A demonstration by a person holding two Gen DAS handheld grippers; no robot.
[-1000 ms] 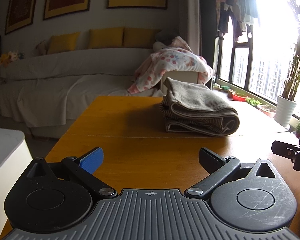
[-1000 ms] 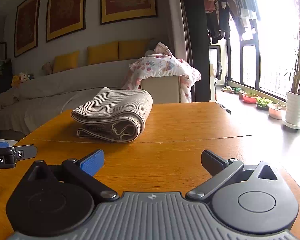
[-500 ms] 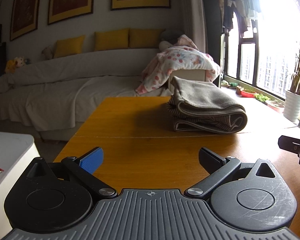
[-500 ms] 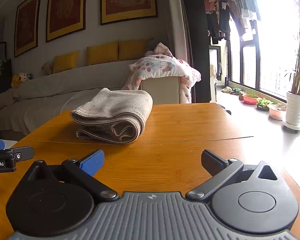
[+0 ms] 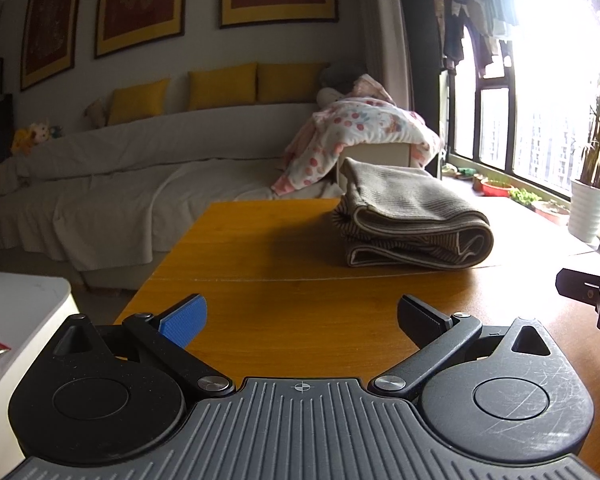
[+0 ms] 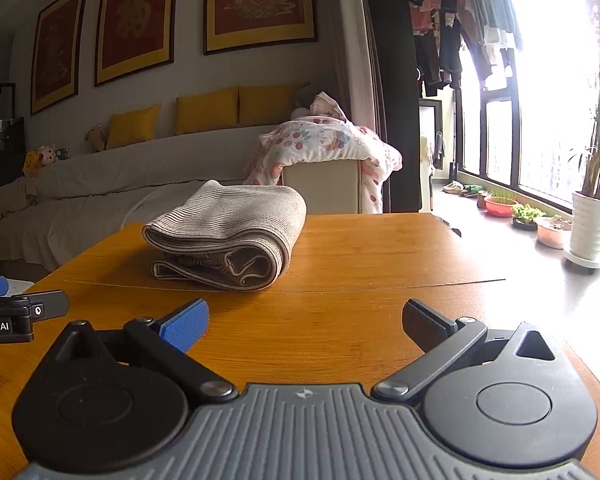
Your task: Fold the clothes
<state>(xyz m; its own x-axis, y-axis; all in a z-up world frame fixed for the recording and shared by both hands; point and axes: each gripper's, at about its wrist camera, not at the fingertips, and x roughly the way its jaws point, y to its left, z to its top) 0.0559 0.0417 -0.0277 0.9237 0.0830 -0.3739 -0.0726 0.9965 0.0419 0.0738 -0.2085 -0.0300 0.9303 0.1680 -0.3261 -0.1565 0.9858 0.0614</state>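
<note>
At the left edge of the right wrist view, the left tool (image 6: 4, 312) shows side-on beside the wooden table (image 6: 380, 248), and its body carries white lettering that reads "obot.AI", the start cut off by the frame. In its own view the left tool (image 5: 300, 316) hovers low over the near part of the table with its fingers spread wide and nothing between them, which suggests it has no hold to keep. Further right, the folded garment (image 5: 412, 220), a beige ribbed knit, lies as a compact bundle on the table, well apart from both tools; in the right wrist view the garment (image 6: 228, 236) sits left of centre, its rolled edge towards the camera. Its layers look stacked and squared, so I judge the folding of this piece done and the tools hanging back to leave it undisturbed. The right tool (image 6: 306, 320) is likewise spread wide and empty above the table. Behind, a floral quilt (image 6: 328, 144) is draped over a pale box. No other writing is legible; the framed wall pictures (image 6: 260, 0) are too dim to read.
</note>
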